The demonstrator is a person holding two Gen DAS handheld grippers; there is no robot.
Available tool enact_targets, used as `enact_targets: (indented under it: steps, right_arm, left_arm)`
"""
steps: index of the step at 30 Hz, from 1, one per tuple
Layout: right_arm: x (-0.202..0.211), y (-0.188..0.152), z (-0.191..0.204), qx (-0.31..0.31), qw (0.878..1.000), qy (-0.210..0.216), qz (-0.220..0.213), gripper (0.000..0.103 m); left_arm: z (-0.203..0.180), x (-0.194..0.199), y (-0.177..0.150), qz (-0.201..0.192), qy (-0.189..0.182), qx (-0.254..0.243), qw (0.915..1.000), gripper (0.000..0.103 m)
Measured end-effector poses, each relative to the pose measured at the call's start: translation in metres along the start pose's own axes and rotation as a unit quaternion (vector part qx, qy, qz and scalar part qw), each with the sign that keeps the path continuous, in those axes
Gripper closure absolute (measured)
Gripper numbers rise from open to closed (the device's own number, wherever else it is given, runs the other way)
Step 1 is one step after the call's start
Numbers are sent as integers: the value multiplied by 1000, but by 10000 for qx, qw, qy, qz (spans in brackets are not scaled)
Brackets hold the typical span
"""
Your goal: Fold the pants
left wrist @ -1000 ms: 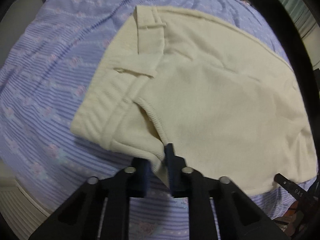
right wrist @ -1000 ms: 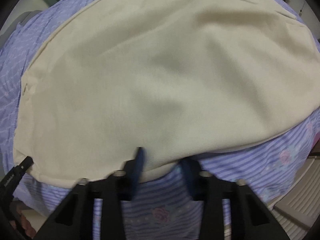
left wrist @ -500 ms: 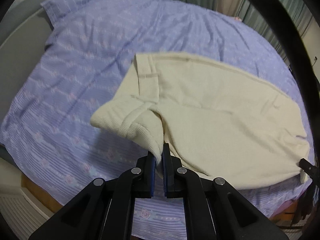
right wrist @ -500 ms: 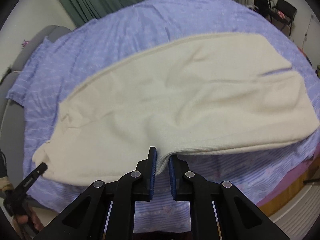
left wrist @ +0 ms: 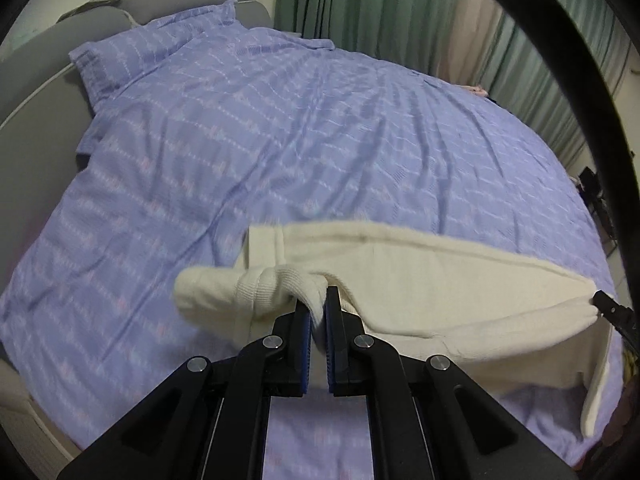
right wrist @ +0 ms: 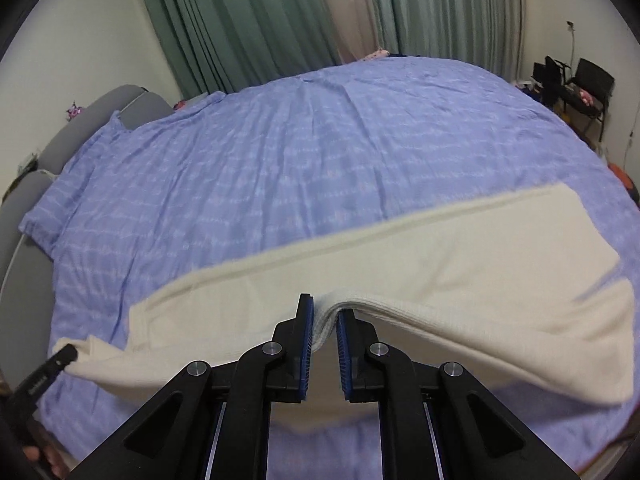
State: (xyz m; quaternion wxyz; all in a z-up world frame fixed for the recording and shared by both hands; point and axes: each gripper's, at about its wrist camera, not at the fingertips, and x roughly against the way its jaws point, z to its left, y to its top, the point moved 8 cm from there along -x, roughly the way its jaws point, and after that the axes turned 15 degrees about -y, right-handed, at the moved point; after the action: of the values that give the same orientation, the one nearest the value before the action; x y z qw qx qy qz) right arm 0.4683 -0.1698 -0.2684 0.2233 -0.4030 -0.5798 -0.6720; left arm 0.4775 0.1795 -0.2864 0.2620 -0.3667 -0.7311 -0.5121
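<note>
Cream knit pants (left wrist: 440, 280) hang lifted over the near part of the bed, their far edge still lying on the cover. My left gripper (left wrist: 318, 306) is shut on the bunched waistband end, which rolls off to the left of its blue pads. In the right wrist view the pants (right wrist: 460, 256) stretch across as a long band, and my right gripper (right wrist: 324, 320) is shut on the near edge of the leg fabric. The leg end droops down at the right. The other gripper's tip shows at each view's side, pinching the cloth.
A blue-violet striped bed cover (left wrist: 280, 132) fills most of both views, with a pillow (left wrist: 132, 56) and grey headboard (left wrist: 36, 80) at the far left. Green curtains (right wrist: 260, 20) hang behind the bed. Chairs (right wrist: 580, 88) stand at the far right wall.
Both grippers closed on the near edge of the pants and rose, lifting that edge off the bed. The views pulled back, so much more of the bed and room shows.
</note>
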Motion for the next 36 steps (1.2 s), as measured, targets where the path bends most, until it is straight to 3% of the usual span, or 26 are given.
enact_targets:
  steps: [8,14,18,19,20,21,22,23,24,26,30,36]
  right_arm:
    - [-107,32,43,499,9981,-286,242,91]
    - [-166,30,62,813,9937,-431,638,91]
    - [-189,26,66,999,9897,-547,869,89]
    - [-192,25,66,1009,9889,-559,932,88]
    - [-193,23,67,1023,9883,-541,991,79]
    - [-193,22,69,1052,9880,-451,1037,64]
    - [-191,22,72,1064,9882,-345,1046,57]
    - [-185,22,76,1062,9889,-213,1013,44]
    - [-176,23,80,1055,9902,-110,910,38]
    - [-160,25,87,1111,9910,-5,742,37]
    - [-110,24,97,1249,9910,247,414,37]
    - [-13,23,81,1249,9911,454,8,30]
  left_arm:
    - [29,-106,47,550,132,236,9981,95]
    - [50,-161,48,1007,280,311,9940,93]
    - [50,-179,47,1170,415,213,9920,87]
    - [50,-181,47,1208,392,210,9917,81]
    - [48,-179,47,1193,371,201,9920,75]
    - [46,-176,50,1120,372,184,9928,53]
    - [42,-169,54,957,308,156,9948,31]
    - [39,-161,59,784,360,135,9962,22]
    - [39,-153,63,649,462,118,9968,15]
    - [34,-137,68,508,488,48,9975,15]
    - [16,-101,69,471,197,-120,9986,15]
    - [-38,-26,63,338,-158,-1045,9938,15]
